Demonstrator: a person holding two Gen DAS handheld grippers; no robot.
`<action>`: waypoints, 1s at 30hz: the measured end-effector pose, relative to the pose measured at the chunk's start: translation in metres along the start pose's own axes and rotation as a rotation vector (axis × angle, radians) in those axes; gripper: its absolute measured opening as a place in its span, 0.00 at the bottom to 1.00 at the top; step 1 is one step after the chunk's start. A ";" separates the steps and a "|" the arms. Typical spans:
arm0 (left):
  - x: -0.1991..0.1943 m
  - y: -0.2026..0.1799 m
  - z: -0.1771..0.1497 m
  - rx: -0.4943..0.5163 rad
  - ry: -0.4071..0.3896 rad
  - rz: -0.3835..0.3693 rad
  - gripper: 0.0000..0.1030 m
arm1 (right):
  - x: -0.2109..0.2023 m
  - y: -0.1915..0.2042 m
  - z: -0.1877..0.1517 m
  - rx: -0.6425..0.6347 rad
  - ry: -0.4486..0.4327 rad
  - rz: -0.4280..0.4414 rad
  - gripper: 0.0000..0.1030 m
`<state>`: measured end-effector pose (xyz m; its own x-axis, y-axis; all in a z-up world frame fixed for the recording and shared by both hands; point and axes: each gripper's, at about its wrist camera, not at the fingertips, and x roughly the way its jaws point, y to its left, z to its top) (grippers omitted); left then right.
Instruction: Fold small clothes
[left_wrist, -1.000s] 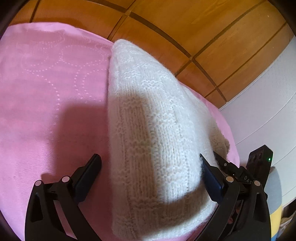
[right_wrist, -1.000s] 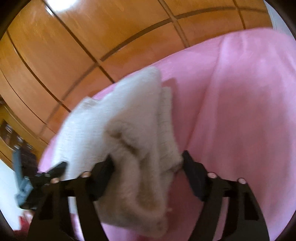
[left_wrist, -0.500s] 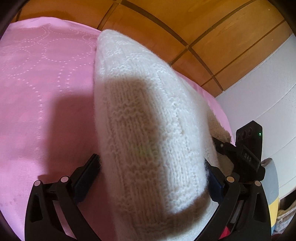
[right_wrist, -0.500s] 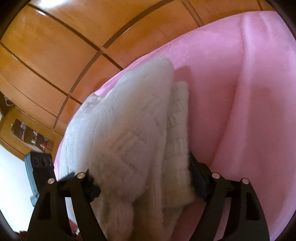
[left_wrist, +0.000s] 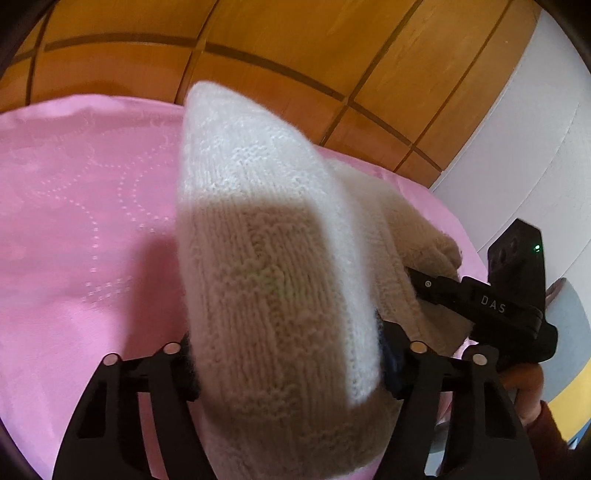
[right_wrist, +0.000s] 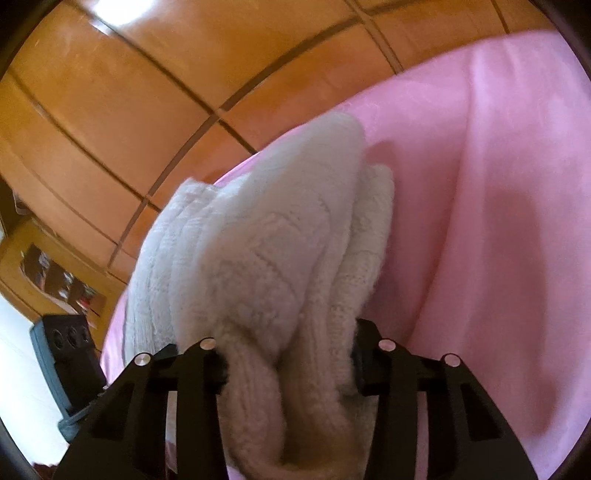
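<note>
Knitwear, white and fuzzy, is held up over a pink cloth by both grippers at once. It is bunched into thick folds; what kind of garment it is cannot be told.

Left gripper: both fingers press against the sides of a broad, rounded fold of the knit. The fold fills the whole gap between them and bulges out above and below. The finger pads are mostly buried in the wool. The upper part of the fold is brightly lit; the lower part is in shadow.

Right gripper: fingers closed in on a twisted, rope-like bundle of the same knitwear. The gap here is narrower than on the left, and the fabric is packed tight between the pads. Layers of the knit fan out beyond the fingers toward the far edge of the cloth.

In the left view, the right gripper's black body, lettered "DAS", shows at the right edge with its tip in the knit and a green light on its housing. The person's hand is partly visible beneath it.

Surroundings: the pink cloth carries a dotted ring pattern and lies in soft creases. Wooden panels with dark seams stand behind it. A white wall stands at the right of the left view.
</note>
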<state>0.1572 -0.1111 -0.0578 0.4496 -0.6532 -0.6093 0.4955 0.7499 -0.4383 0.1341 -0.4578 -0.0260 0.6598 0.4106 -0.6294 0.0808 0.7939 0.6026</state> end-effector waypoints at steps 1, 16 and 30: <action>-0.003 -0.002 -0.001 0.007 -0.007 0.004 0.64 | -0.001 0.007 -0.001 -0.019 -0.004 -0.001 0.39; -0.110 0.023 -0.033 0.101 -0.184 0.224 0.62 | 0.043 0.098 -0.033 -0.186 0.059 0.165 0.39; -0.086 0.065 0.044 0.154 -0.314 0.313 0.62 | 0.104 0.152 0.032 -0.377 -0.044 0.125 0.38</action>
<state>0.1832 -0.0108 -0.0043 0.7865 -0.4160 -0.4564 0.3940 0.9071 -0.1478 0.2387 -0.3085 0.0160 0.6791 0.5015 -0.5361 -0.2771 0.8513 0.4455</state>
